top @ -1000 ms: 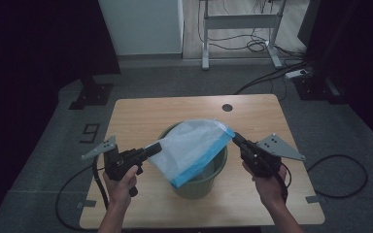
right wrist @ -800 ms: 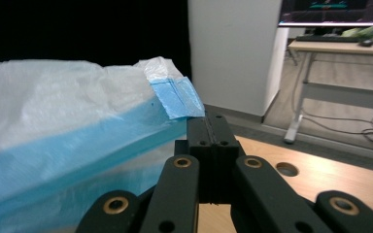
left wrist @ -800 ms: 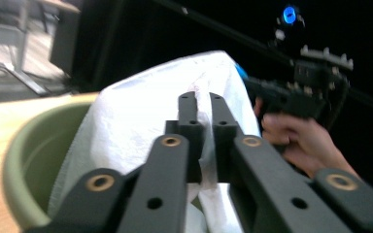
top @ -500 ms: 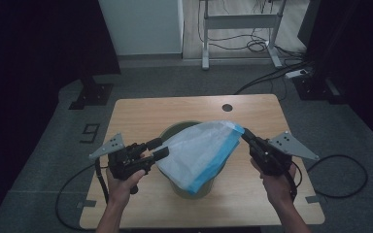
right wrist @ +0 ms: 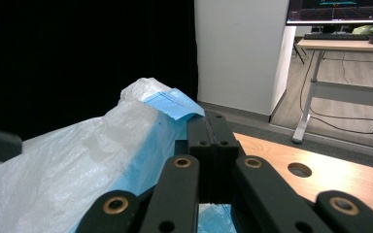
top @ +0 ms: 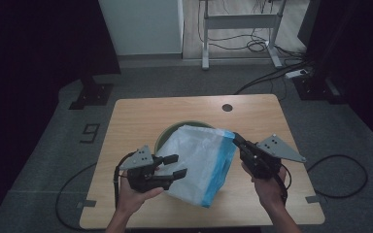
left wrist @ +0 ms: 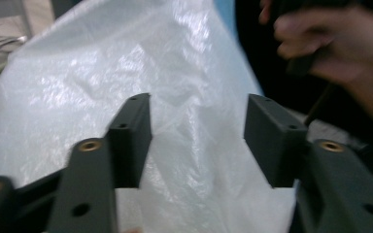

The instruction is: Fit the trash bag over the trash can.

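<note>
High view: translucent white plastic bag with a blue edge (top: 201,162) hangs over a green bin (top: 167,133) mid-surface (top: 136,111). Right claw (top: 236,140) pinches its far right corner; left claw (top: 175,166), just opening, stands spread beside it. A "9" (top: 90,132) marks the floor left.

The right tool (right wrist: 215,141) has its black jaws pressed together, pinching the blue edge of a white plastic bag (right wrist: 77,165) that spreads to the left. To the right lies the wooden counter (right wrist: 330,179) with a round hole.
</note>
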Action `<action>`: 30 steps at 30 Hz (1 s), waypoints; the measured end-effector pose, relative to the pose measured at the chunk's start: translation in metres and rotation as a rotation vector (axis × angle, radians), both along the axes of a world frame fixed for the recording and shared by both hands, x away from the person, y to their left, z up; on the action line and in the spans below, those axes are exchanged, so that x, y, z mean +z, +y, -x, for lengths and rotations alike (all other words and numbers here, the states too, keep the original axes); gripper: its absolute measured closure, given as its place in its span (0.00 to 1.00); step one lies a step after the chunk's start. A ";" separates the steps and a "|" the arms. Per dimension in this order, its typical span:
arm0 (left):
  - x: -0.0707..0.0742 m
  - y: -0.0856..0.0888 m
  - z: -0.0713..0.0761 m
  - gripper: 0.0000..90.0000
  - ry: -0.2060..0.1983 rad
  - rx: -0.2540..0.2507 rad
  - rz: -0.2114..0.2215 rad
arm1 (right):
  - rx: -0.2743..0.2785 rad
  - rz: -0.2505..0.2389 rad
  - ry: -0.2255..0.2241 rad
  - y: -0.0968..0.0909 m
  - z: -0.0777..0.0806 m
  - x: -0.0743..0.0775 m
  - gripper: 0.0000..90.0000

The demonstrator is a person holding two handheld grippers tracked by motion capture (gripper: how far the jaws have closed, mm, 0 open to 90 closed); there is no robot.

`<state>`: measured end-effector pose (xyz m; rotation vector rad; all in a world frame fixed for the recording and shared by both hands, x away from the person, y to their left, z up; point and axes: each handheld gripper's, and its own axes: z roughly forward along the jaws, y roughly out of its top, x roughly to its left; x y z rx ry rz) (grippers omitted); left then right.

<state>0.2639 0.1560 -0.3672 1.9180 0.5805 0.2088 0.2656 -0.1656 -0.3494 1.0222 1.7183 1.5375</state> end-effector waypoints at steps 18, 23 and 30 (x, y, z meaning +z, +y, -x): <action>-0.004 0.019 -0.007 1.00 0.014 0.019 0.195 | 0.044 -0.076 0.019 -0.004 0.011 -0.018 0.71; -0.005 0.025 -0.008 1.00 0.017 0.027 0.251 | 0.072 -0.089 0.053 0.000 0.020 -0.034 0.63; -0.007 0.029 -0.011 1.00 0.036 0.024 0.288 | 0.133 -0.103 0.099 0.012 0.021 -0.049 0.61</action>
